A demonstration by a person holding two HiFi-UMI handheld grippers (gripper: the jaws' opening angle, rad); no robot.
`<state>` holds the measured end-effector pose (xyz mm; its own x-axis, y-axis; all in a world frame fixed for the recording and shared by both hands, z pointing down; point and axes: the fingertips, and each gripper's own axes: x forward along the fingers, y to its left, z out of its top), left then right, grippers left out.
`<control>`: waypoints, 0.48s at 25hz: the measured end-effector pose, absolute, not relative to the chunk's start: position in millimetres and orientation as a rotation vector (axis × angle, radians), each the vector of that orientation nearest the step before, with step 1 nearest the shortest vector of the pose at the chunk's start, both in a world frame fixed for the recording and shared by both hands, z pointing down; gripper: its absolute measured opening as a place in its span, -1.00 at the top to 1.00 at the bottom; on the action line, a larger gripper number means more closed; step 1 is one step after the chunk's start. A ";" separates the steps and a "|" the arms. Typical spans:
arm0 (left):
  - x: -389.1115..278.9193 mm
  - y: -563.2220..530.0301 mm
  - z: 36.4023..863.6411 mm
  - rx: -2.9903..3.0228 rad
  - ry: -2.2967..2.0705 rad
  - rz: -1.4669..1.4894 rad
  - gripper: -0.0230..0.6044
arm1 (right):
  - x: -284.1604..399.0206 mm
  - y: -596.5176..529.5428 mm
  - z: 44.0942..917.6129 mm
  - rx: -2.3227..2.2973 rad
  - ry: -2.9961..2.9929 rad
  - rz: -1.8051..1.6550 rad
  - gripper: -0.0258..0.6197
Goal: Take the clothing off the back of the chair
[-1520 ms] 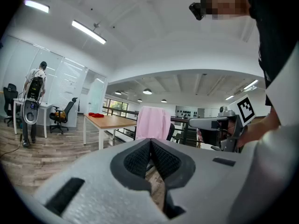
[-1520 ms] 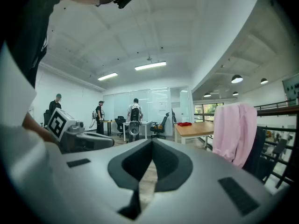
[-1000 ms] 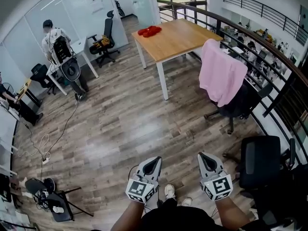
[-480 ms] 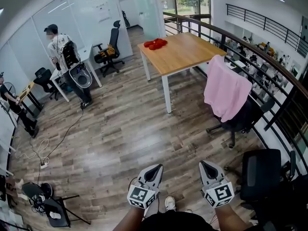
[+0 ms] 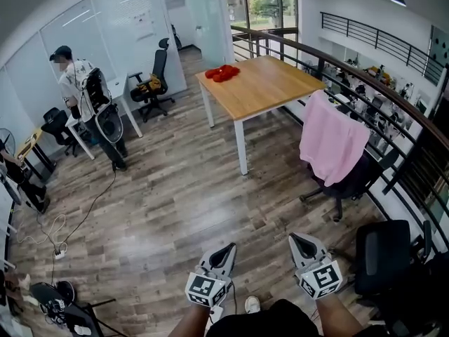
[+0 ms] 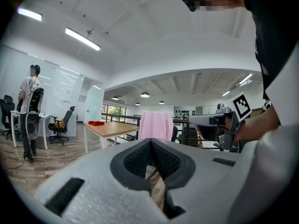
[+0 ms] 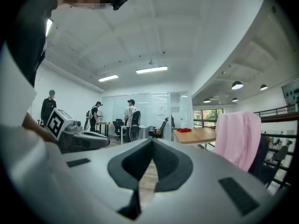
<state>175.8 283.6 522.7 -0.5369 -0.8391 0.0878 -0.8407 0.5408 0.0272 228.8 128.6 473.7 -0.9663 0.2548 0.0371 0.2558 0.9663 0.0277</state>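
A pink garment point(image 5: 331, 143) hangs over the back of a black office chair point(image 5: 349, 180) at the right, beside the wooden table point(image 5: 261, 82). It also shows in the left gripper view as pink cloth point(image 6: 156, 125) ahead, and in the right gripper view at the right point(image 7: 238, 139). My left gripper point(image 5: 229, 247) and right gripper point(image 5: 297, 240) are low in the head view, side by side, both shut and empty, well short of the chair. Both point level.
A second black chair point(image 5: 383, 257) stands close at my right. A railing point(image 5: 393, 118) runs behind the chairs. Red items point(image 5: 221, 71) lie on the table's far end. A person point(image 5: 81, 90) stands at desks far left. Cables and a stand point(image 5: 59, 297) lie lower left.
The view has advanced across the wood floor; the chair with the pink garment and the table sit slightly nearer. Both grippers stay shut and side by side.
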 end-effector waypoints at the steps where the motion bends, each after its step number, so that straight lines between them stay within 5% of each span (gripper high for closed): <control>1: 172.9 285.9 522.6 1.463 -2.675 0.023 0.88 | 226.3 129.7 472.4 -0.397 -3.081 -0.048 0.91; 12: 124.1 286.3 532.1 1.426 -2.679 -0.007 0.88 | 192.6 127.6 480.5 -0.376 -3.056 -0.015 0.91</control>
